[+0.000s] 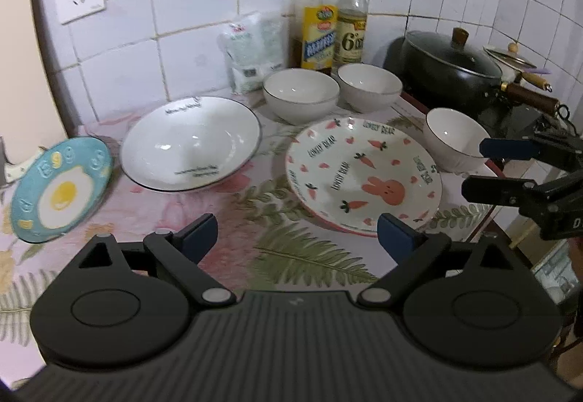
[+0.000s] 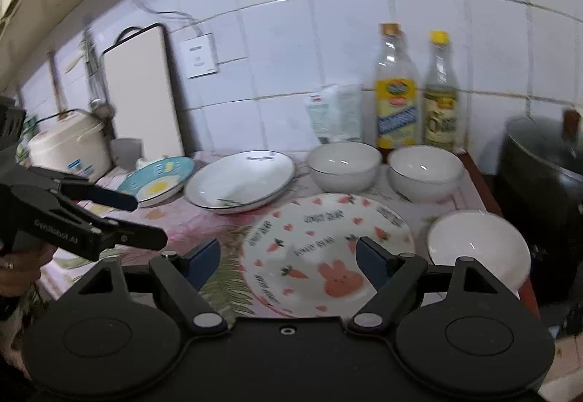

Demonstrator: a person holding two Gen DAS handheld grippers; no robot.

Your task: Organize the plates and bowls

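Three plates lie on the floral counter: a blue egg plate (image 1: pixel 60 188) at the left, a white deep plate (image 1: pixel 189 143) in the middle, and a rabbit-and-carrot plate (image 1: pixel 364 176) at the right. Three white bowls stand behind and beside them: two at the back (image 1: pixel 300 94) (image 1: pixel 368 86) and one at the right (image 1: pixel 455 143). My left gripper (image 1: pixel 297 238) is open and empty above the counter in front of the plates. My right gripper (image 2: pixel 288 260) is open and empty over the rabbit plate (image 2: pixel 328 249); it also shows in the left wrist view (image 1: pixel 473 167).
Two bottles (image 1: pixel 319 19) (image 1: pixel 351 19) and a white bag (image 1: pixel 251 52) stand against the tiled wall. A black lidded pot (image 1: pixel 448 70) sits on the stove at the right. A cutting board (image 2: pixel 142 92) and a rice cooker (image 2: pixel 69 143) stand at the left.
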